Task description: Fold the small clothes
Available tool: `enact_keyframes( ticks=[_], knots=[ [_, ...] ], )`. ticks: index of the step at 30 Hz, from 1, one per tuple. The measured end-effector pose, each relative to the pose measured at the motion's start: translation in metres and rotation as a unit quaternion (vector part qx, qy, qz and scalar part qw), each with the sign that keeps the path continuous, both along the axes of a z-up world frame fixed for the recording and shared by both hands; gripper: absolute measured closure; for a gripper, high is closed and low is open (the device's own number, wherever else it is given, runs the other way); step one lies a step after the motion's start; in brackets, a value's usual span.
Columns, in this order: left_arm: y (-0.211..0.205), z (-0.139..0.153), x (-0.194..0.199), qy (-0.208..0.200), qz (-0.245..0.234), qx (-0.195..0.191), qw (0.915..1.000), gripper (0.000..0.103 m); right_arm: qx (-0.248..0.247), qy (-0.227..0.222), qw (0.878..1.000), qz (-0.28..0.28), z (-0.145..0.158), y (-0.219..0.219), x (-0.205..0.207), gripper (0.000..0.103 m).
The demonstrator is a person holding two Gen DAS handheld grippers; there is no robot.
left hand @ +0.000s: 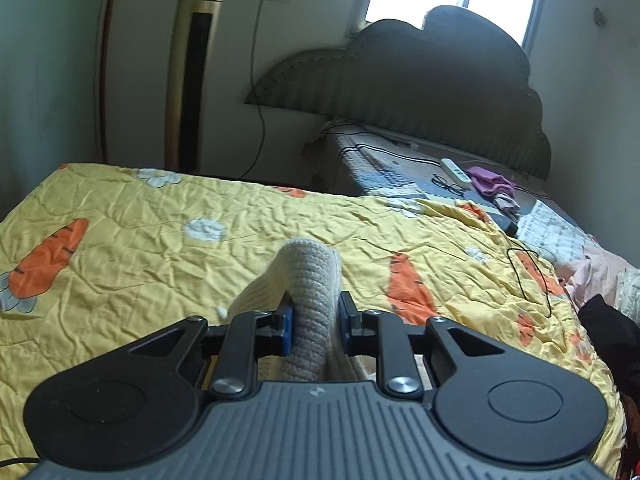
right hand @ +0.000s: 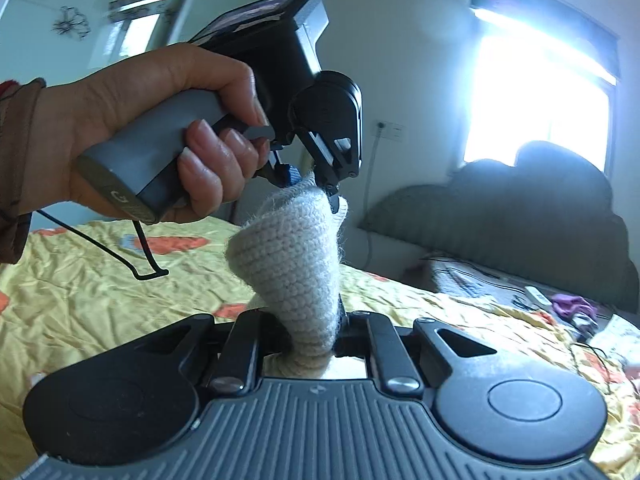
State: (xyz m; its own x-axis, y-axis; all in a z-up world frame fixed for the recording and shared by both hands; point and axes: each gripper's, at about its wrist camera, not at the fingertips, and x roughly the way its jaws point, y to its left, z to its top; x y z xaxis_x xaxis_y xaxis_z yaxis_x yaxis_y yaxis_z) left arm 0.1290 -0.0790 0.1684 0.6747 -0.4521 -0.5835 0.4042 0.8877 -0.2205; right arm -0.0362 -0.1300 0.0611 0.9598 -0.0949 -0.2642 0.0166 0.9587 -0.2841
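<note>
Both grippers pinch the same knit: the left gripper [left hand: 314, 312] has its blue pads [left hand: 286, 322] pressed on a bunched fold of it, and the right gripper [right hand: 316, 340] is clamped on the other end, so the piece hangs in the air between them above the quilt [left hand: 140, 216].

Bed first: the yellow carrot quilt is wrinkled but bare near the middle, which looks the best place to lay the piece; clutter sits well off by the headboard [left hand: 420, 80].

Next, the knit [right hand: 288, 256]: thick, fuzzy, twisted into a cone between the two grips. I judge it must be untwisted and pulled gently flat before any fold, or the crease will be lumpy.

Last, the hand [right hand: 160, 120] on the left tool: keep the squeeze steady so the edge does not slip.
</note>
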Motion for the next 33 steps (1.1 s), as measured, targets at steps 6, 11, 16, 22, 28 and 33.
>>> enact_keyframes(
  ticks=[6, 11, 16, 22, 28, 33],
  knots=[
    [-0.052, -0.007, -0.01, 0.005, -0.031, 0.013, 0.9994, 0.082, 0.012, -0.003, 0.999, -0.036, -0.003, -0.029, -0.008, 0.088],
    [-0.092, -0.025, -0.017, 0.009, -0.047, 0.029, 0.9984, 0.082, 0.033, 0.004, 0.998, -0.06, -0.009, -0.058, -0.018, 0.088],
    [-0.13, -0.045, -0.019, 0.022, -0.065, 0.038, 0.9969, 0.082, 0.049, 0.009, 0.995, -0.085, -0.012, -0.085, -0.028, 0.088],
    [-0.169, -0.064, -0.025, 0.029, -0.085, 0.057, 0.9943, 0.082, 0.092, 0.021, 0.989, -0.112, -0.024, -0.113, -0.034, 0.088],
    [-0.196, -0.076, -0.033, 0.024, -0.101, 0.082, 0.9912, 0.084, 0.132, 0.033, 0.983, -0.125, -0.035, -0.135, -0.038, 0.088],
    [-0.206, -0.084, -0.037, 0.023, -0.104, 0.095, 0.9897, 0.084, 0.188, 0.043, 0.973, -0.131, -0.041, -0.155, -0.043, 0.088]
  ],
)
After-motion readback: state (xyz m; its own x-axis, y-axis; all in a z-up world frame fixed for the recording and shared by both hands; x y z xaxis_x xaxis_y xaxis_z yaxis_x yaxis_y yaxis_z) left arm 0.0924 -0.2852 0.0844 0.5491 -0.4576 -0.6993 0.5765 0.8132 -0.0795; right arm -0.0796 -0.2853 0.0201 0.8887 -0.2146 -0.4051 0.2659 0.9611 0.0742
